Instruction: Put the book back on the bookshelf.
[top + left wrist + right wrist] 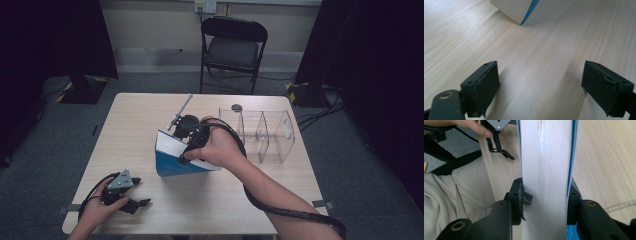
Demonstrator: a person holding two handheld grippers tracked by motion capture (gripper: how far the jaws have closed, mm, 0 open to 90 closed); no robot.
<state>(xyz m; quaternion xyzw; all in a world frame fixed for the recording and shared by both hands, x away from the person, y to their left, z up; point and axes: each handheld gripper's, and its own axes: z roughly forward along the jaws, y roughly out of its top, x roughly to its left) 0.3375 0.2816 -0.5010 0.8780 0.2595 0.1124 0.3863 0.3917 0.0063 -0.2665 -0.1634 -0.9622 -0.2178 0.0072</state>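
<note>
Blue-covered and thick, the book [177,155] stands tilted mid-table, just left of a clear plastic organizer [265,132]. We see our right gripper [544,195] clamping its pale page block; our left gripper [540,85] rests open-jawed on smooth pale wood.

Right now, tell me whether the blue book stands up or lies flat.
Up, tilted. The blue book rests on one edge on the table, its page block raised, with the right gripper shut across its thickness.

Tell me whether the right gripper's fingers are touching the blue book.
Touching. In the right gripper view, the right gripper has both fingers pressed against the covers of the blue book, clamping it.
</note>
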